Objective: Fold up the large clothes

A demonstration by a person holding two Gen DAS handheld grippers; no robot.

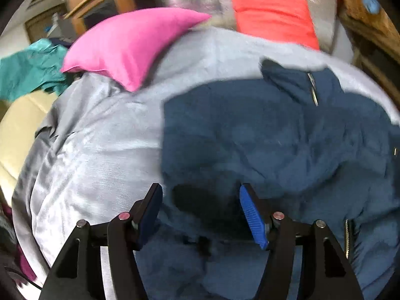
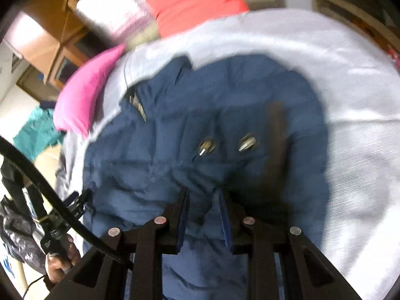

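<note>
A navy blue padded jacket (image 1: 275,135) lies crumpled on a bed with a pale grey cover (image 1: 100,135). Its zipper shows near the collar. My left gripper (image 1: 200,195) is open, hovering over the jacket's left edge with fabric below the fingers. In the right wrist view the jacket (image 2: 175,130) fills the middle, with two metal snaps on it. My right gripper (image 2: 203,195) is closed on a bunched fold of the jacket's near part. The left gripper's handle and the hand holding it show at lower left in the right wrist view (image 2: 57,230).
A pink pillow (image 1: 130,45) and a red-orange pillow (image 1: 272,15) lie at the head of the bed. A teal garment (image 1: 27,72) lies at the far left. Wooden furniture (image 1: 100,2) stands behind. The grey bed cover (image 2: 350,100) spreads to the right.
</note>
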